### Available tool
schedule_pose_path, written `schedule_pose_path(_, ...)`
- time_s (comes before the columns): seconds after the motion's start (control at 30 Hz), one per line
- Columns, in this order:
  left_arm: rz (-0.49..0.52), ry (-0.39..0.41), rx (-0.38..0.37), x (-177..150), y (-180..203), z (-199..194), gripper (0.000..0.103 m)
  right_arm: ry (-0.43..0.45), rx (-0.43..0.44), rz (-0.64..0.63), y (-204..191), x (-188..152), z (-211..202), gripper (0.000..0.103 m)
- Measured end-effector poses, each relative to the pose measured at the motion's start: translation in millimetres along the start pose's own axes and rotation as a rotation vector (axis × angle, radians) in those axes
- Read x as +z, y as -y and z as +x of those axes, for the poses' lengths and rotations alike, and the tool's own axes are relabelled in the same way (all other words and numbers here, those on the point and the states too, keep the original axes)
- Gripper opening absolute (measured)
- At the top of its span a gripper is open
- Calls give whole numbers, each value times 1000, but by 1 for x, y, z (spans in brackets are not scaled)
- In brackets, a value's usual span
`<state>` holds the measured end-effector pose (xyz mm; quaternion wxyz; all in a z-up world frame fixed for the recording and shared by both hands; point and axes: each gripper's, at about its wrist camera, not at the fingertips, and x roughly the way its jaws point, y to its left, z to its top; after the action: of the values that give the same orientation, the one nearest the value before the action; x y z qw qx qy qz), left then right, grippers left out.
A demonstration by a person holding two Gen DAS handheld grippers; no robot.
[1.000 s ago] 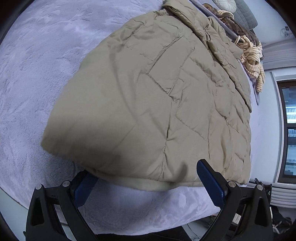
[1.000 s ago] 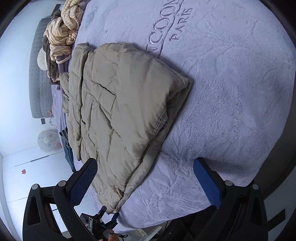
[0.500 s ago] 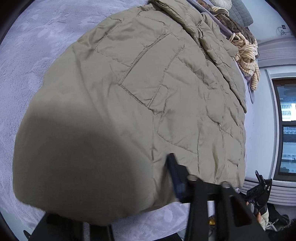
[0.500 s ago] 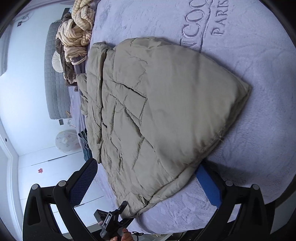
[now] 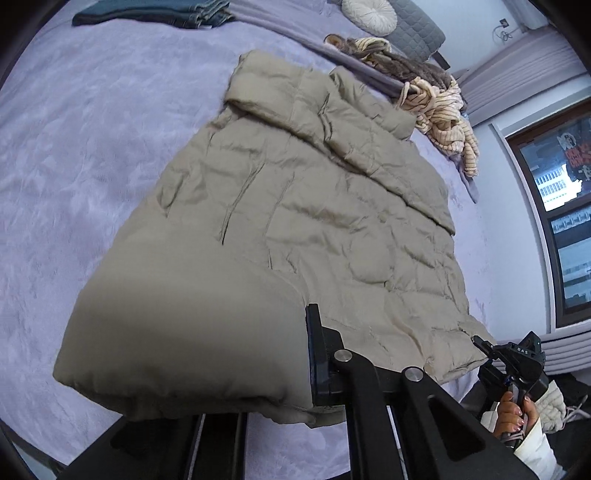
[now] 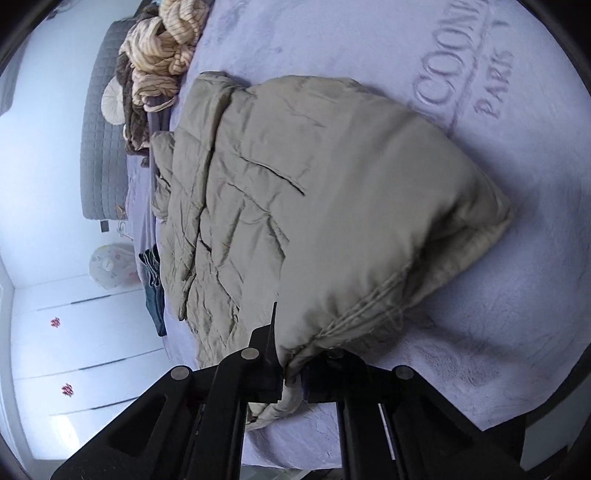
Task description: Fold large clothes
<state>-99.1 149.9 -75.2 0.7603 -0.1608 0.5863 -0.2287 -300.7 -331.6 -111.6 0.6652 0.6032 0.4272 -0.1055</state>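
Observation:
A large beige quilted puffer jacket (image 5: 295,221) lies on a lilac plush bedspread (image 5: 74,166), sleeves folded in. My left gripper (image 5: 280,373) is shut on the jacket's near hem corner, lifting it; the fabric hides one finger. My right gripper (image 6: 291,373) is shut on the other hem corner of the jacket (image 6: 332,203), the seam pinched between its black fingers. The right gripper also shows in the left wrist view (image 5: 517,365), at the hem's far end, held by a hand.
A pile of striped cream and brown clothes (image 5: 439,96) sits past the collar. Folded dark jeans (image 5: 155,14) lie far left. A round cushion (image 5: 369,11) and grey headboard (image 6: 99,147) are beyond. A window (image 5: 561,221) is right. White cupboards (image 6: 74,332) stand beside the bed.
Both grippers moved onto the hem and shut on it, from open a second ago. The hem edge has risen off the bedspread.

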Motion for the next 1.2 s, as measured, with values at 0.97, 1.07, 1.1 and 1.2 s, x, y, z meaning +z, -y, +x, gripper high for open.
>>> schedule_pose_path(0.97, 64, 189, 282, 298, 71, 102, 11, 30, -110, -393, -247, 247, 137, 7)
schedule_pose_path(1.07, 46, 130, 304, 316, 55, 141, 11, 22, -148, -375, -240, 263, 170, 7)
schedule_pose_path(1.1, 29, 115, 305, 320, 48, 153, 11, 22, -168, -372, -236, 267, 181, 7)
schedule_pose_path(1.2, -14, 91, 296, 327, 33, 181, 11, 17, -192, -336, -223, 279, 209, 7)
